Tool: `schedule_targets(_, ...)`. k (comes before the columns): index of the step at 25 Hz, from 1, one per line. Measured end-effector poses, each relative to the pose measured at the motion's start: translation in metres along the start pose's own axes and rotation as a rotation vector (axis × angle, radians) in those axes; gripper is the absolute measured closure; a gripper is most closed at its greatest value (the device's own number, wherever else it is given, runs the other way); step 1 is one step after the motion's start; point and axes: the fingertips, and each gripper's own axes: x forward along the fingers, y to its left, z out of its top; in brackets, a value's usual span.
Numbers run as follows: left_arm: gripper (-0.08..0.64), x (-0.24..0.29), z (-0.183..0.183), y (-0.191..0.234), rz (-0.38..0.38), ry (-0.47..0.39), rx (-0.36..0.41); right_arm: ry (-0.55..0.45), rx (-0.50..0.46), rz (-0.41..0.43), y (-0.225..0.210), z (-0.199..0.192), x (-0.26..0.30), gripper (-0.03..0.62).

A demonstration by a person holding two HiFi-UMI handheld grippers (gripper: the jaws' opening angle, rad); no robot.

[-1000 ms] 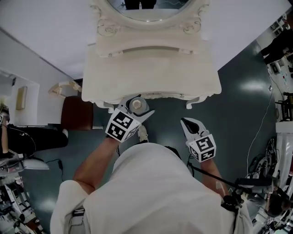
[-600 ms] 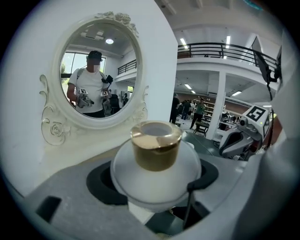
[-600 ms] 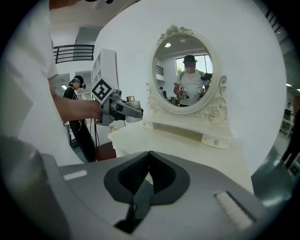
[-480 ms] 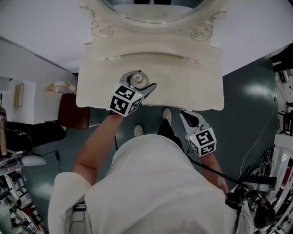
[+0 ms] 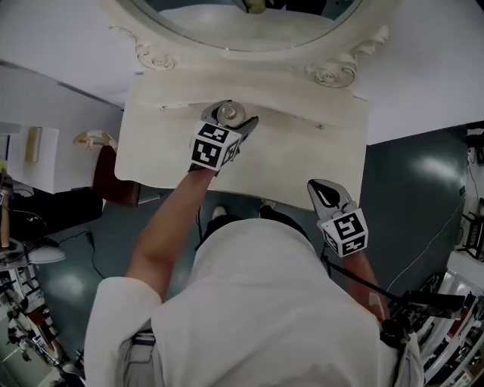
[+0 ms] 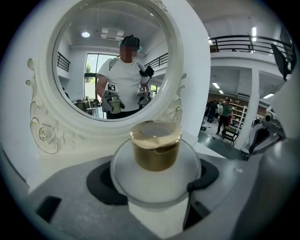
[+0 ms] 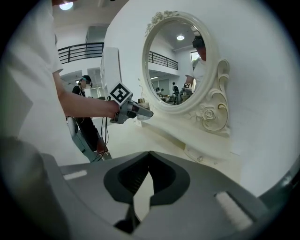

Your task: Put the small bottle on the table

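Note:
The small bottle (image 6: 156,176) is round and frosted white with a gold cap (image 6: 155,151). My left gripper (image 6: 154,185) is shut on its body, a dark pad on either side. In the head view, the left gripper (image 5: 229,119) holds the bottle (image 5: 230,113) over the back of the cream dressing table (image 5: 302,155), close to the mirror base. Whether the bottle touches the tabletop I cannot tell. My right gripper (image 5: 324,193) hangs at the table's front right edge, shut and empty. In its own view the right gripper (image 7: 140,187) points along the tabletop.
An oval mirror (image 5: 249,23) in a carved white frame (image 7: 213,112) stands along the back of the table, against a white wall. A dark red stool (image 5: 113,178) sits left of the table. Cables and equipment crowd the floor at both sides.
My left gripper has carried the bottle from the table's front edge inward over the tabletop toward the mirror. My right gripper has kept to the front right edge, still shut.

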Motion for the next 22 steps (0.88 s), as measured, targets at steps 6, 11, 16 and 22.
schedule_targets(6,0.219,0.05,0.007,0.027,0.096,0.019,-0.027,0.015,-0.006,0.031,-0.042,-0.01,-0.002,0.591)
schedule_targets(11,0.219,0.08,0.01,0.052,0.152,0.03,-0.054,0.023,0.015,0.011,-0.068,-0.015,-0.008,0.591)
schedule_targets(16,0.219,0.101,0.008,0.073,0.188,0.05,-0.063,0.026,0.036,-0.002,-0.086,-0.015,-0.011,0.591)
schedule_targets(22,0.219,0.122,0.004,0.091,0.217,0.068,-0.066,0.037,0.051,-0.006,-0.1,-0.017,-0.007,0.591)
